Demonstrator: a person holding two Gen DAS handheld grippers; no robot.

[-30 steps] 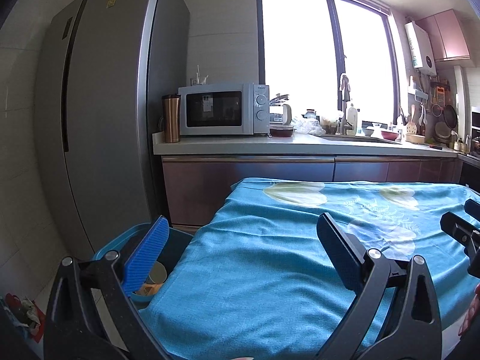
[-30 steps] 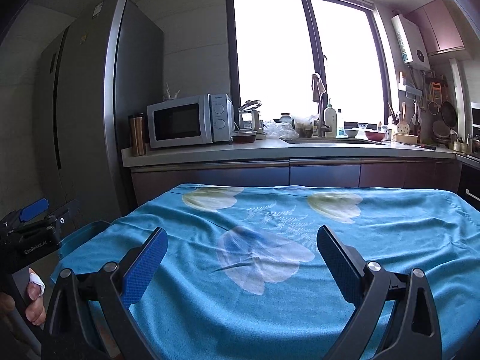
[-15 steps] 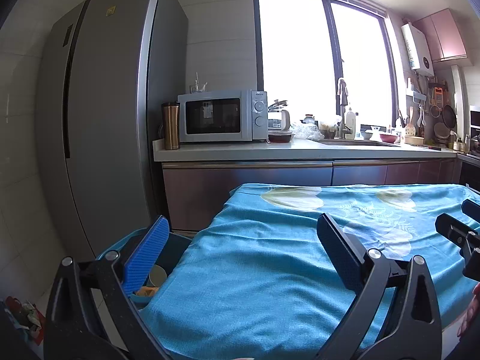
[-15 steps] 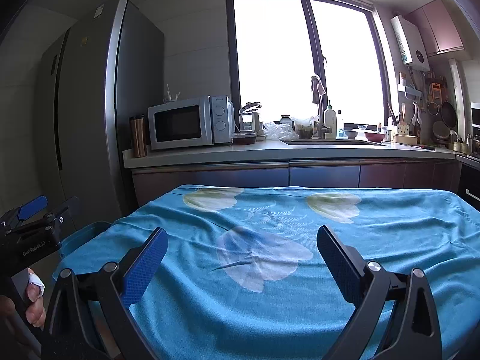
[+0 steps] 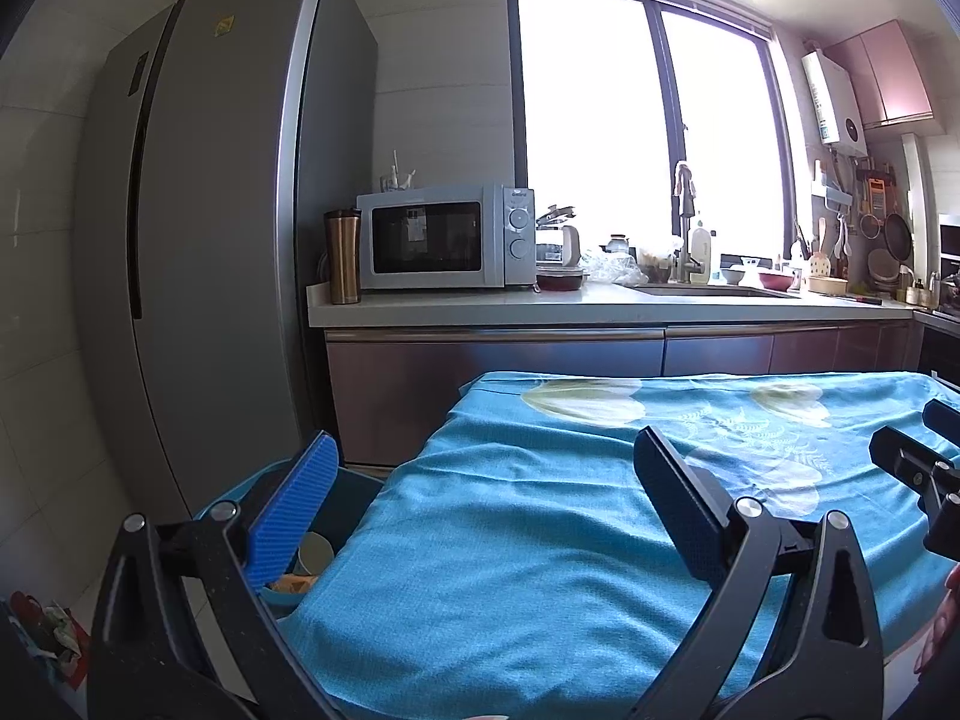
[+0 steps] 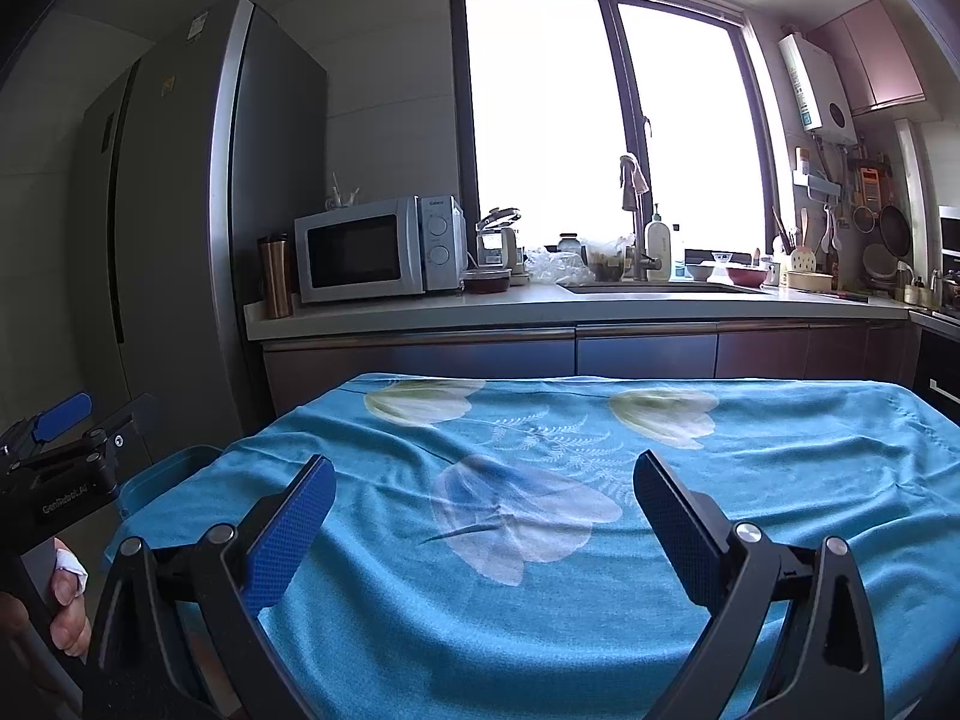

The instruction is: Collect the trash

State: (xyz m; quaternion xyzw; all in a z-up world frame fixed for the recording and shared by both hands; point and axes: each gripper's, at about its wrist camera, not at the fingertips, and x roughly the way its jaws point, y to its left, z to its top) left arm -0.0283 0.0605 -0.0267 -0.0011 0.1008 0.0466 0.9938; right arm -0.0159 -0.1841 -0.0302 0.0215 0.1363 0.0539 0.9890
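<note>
**Both tools open, trash in bin at table's left edge**

Trash [image 5: 297, 583] sits in the bin [image 5: 354, 492]: a pale cup [image 5: 315, 552] and something orange beside it, partly hidden by the left tool's blue pad. Bin is teal, on the floor, tucked against the left side of the table [image 5: 540, 540], its rim also showing in the right wrist view [image 6: 174, 468]. Table is covered by a teal cloth [image 6: 750, 510] with pale flower prints; nothing lies on the cloth.

Left tool [image 5: 480, 480] has jaws spread wide, nothing between them, left finger over the bin, right finger over the cloth. Right tool [image 6: 483, 495] likewise wide apart and empty, above the middle of the cloth. Left hand [image 6: 66, 606] grips the left tool's handle, a white patch on one finger.

Behind: fridge [image 5: 210, 240] at left, microwave [image 5: 444, 237] and metal mug [image 5: 342, 255] on the counter, sink under a bright window [image 5: 642, 120]. More scraps [image 5: 54, 630] on the floor at far left, too blurred to identify.
</note>
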